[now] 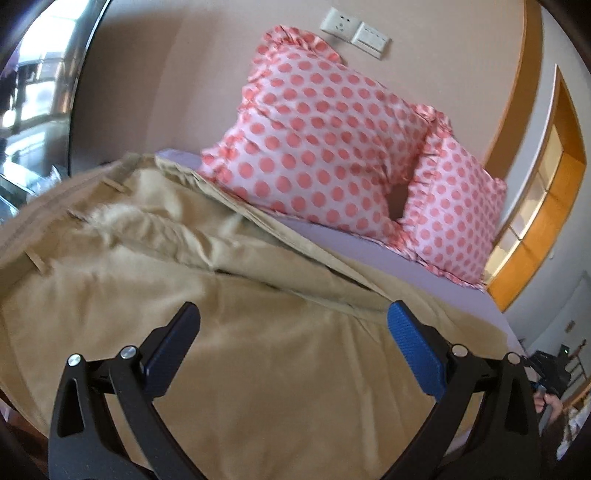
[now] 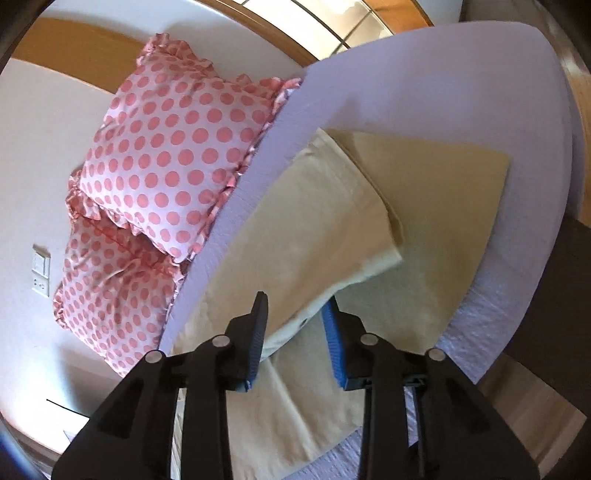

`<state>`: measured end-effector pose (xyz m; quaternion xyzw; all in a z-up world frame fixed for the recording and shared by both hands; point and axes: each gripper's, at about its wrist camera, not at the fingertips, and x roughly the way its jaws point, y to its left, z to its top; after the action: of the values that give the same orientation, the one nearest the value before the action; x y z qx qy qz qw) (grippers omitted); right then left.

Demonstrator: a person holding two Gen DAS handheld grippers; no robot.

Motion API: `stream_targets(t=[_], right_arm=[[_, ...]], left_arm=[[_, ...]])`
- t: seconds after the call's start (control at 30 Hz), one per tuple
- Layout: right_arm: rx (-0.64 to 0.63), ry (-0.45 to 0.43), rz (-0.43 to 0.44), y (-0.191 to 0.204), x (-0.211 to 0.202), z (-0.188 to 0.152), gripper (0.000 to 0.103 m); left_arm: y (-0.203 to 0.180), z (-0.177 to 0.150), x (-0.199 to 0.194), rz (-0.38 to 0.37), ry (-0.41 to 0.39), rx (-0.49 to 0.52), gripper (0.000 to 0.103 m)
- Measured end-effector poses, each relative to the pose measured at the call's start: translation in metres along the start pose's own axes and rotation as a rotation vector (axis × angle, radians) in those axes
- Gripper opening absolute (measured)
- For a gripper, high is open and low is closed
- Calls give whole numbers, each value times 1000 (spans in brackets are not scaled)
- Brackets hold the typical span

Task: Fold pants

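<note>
Tan pants (image 1: 155,280) lie on a lilac bed, the waistband with belt loops at the left of the left wrist view. My left gripper (image 1: 293,314) is open and empty, hovering just above the cloth. In the right wrist view the pants (image 2: 436,206) lie partly folded, with one layer (image 2: 314,236) turned over the rest. My right gripper (image 2: 297,301) is open, and the corner of that upper layer lies between its blue pads without being pinched.
Two pink polka-dot pillows (image 1: 325,136) lean on the wall at the head of the bed (image 2: 424,81). A wall socket and switch (image 1: 354,31) sit above them. A wooden door frame (image 1: 546,206) is at the right. The bed's edge (image 2: 491,343) drops to a wooden floor.
</note>
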<state>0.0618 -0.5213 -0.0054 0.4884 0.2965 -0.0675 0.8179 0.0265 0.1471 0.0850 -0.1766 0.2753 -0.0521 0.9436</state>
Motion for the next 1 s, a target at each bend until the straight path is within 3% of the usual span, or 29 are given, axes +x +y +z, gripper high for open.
stream_targets(t=[0.03,0.13,0.27,0.4,0.57,0.6,0.67,0.7,0.77,0.83,1.0], right_arm=[[15,5,-7,-6,3,-1,32],[28,-23,43,-20,8,-3,2],[36,-99,162,-23,-6,4,2],[20,-116,200,-20,-11,7,2],[15,-123,229,-20,-13,9,2],[13,-124,233,-21,-13,9,2],[6,-126,229,-19,-12,10,2],[4,-126,226,-17,-11,10,2],[-1,-130,231,-15,-9,14,2],[-13,-151,231,-10,-11,19,2],[-16,-233,241,-15,-43,27,2]], left_arm=[[1,5,0,7,-3,2,101],[9,28,10,5,0,-18,101],[23,63,48,12,52,-63,101],[41,94,117,91,186,-110,86],[66,114,190,201,299,-177,79],[72,116,205,223,326,-191,68],[87,117,225,226,365,-258,37],[92,116,229,215,368,-289,10],[99,114,225,185,348,-339,6],[91,113,197,170,286,-295,4],[67,82,62,104,115,-180,5]])
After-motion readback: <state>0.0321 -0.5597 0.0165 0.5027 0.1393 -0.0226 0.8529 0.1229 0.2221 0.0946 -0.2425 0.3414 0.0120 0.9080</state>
